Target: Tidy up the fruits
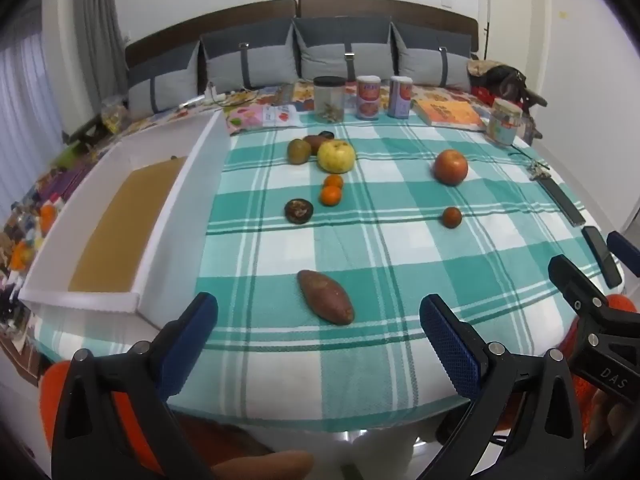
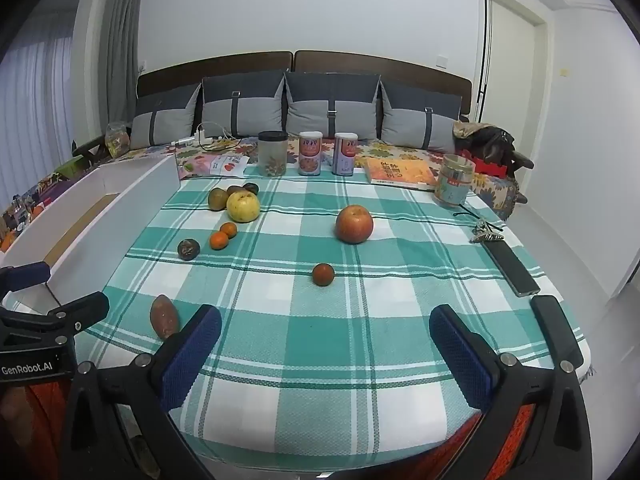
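Fruit lies scattered on a green checked tablecloth [image 1: 360, 248]. A sweet potato [image 1: 326, 297] lies nearest, just ahead of my open, empty left gripper [image 1: 318, 334]. Farther off are a dark round fruit [image 1: 298, 211], two small oranges [image 1: 331, 189], a yellow apple [image 1: 336, 156], a kiwi [image 1: 299, 151], a red apple [image 1: 451, 167] and a small red fruit [image 1: 452, 217]. My right gripper [image 2: 325, 344] is open and empty over the near table edge, with the small red fruit [image 2: 323, 274] and red apple [image 2: 354, 224] ahead. A white tray [image 1: 160, 240] with a brown liner stands at the left.
Jars and cans [image 1: 368, 98], an orange book [image 1: 448, 114] and a glass jar [image 1: 505, 122] line the back edge. A remote [image 2: 514, 266], keys [image 2: 486, 234] and a dark phone [image 2: 558, 330] lie along the right edge. A sofa with cushions [image 2: 332, 106] is behind.
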